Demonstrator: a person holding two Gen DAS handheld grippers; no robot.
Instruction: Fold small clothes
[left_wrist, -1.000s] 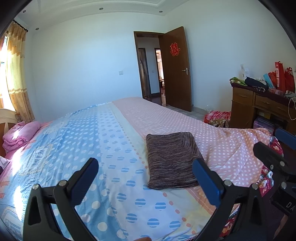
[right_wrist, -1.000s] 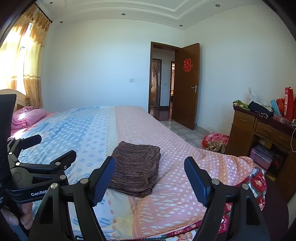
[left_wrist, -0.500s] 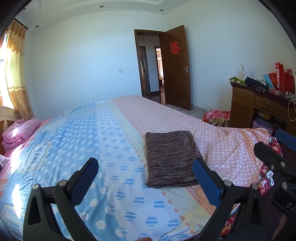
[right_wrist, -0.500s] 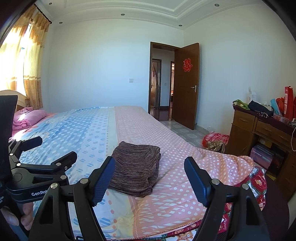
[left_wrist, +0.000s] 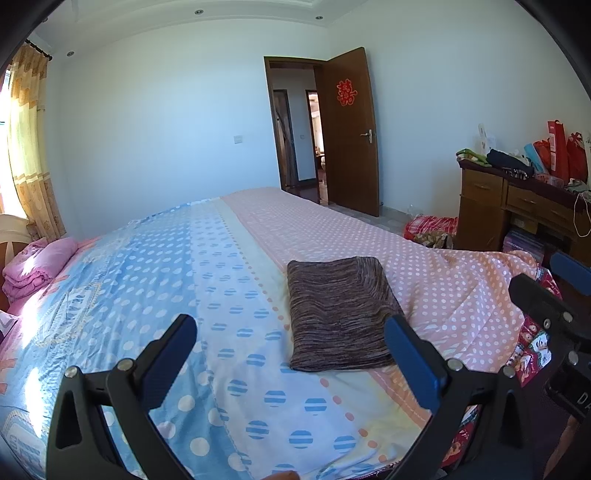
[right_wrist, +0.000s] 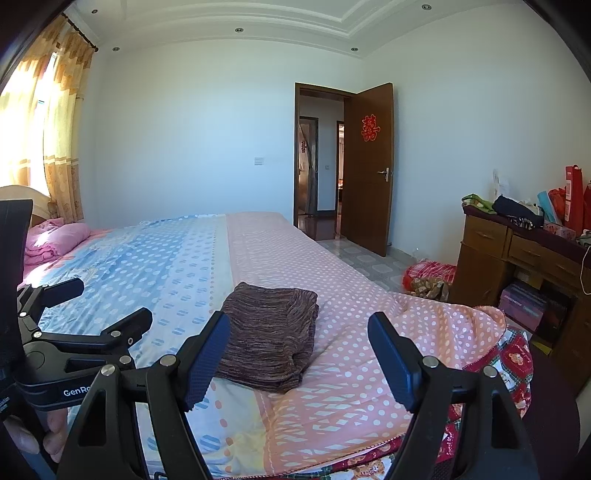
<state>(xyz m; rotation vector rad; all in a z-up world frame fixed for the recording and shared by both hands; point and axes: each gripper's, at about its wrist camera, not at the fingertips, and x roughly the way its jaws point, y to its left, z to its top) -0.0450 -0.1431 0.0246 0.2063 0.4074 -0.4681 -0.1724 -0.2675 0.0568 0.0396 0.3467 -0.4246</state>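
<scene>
Left gripper (left_wrist: 291, 339) open, jaws wide apart, nothing between, low in frame above bed (left_wrist: 155, 280). Right gripper (right_wrist: 299, 339) likewise open, empty, bottom centre of its view. Garment (left_wrist: 338, 314) folded, brown knit, flat on bed near quilt's blue-pink seam, centre right of left view; in right view garment (right_wrist: 271, 339) sits centre frame, partly behind left finger (right_wrist: 207, 354). Neither gripper touches it. Pink blanket (left_wrist: 33, 264) at left edge. Dresser (right_wrist: 517, 258) right. Door (right_wrist: 369, 170) ajar.
</scene>
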